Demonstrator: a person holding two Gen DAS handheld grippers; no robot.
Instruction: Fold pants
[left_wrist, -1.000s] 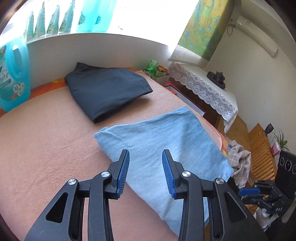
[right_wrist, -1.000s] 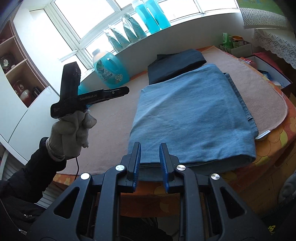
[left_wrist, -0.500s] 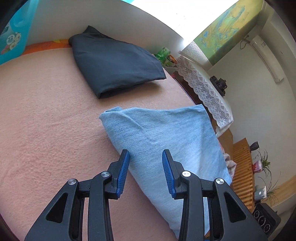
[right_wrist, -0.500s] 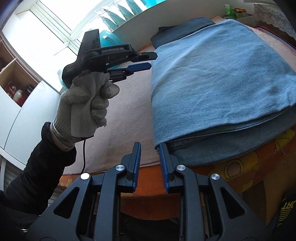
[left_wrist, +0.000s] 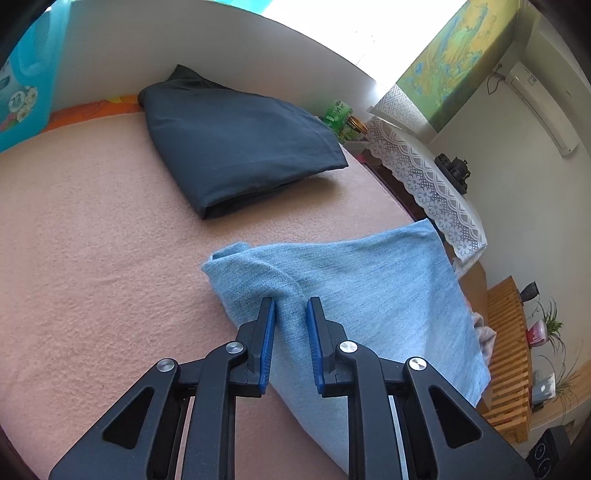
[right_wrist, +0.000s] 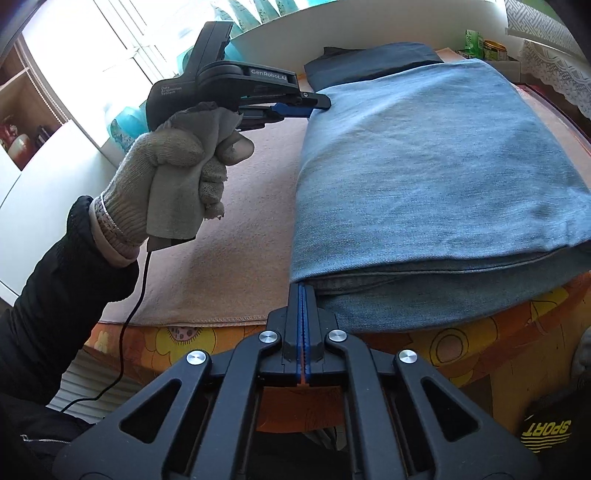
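- Folded light-blue jeans (right_wrist: 424, 177) are laid on the pink blanket (left_wrist: 92, 258), their near fold at the bed's 6 o'clock edge
- A raised ridge of denim is pinched by the left gripper (left_wrist: 290, 314), whose jaws have just been closing
- The right gripper (right_wrist: 303, 291) is seen pressed fully together at the jeans' near-left corner; whether cloth is caught cannot be told
- Folded dark pants (left_wrist: 236, 155) are seen at 12 o'clock, apart from the jeans

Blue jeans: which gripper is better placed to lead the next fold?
Probably the left gripper: its jaws have just closed around a pinched ridge of the blue jeans. The right gripper, shut, only touches the near corner.
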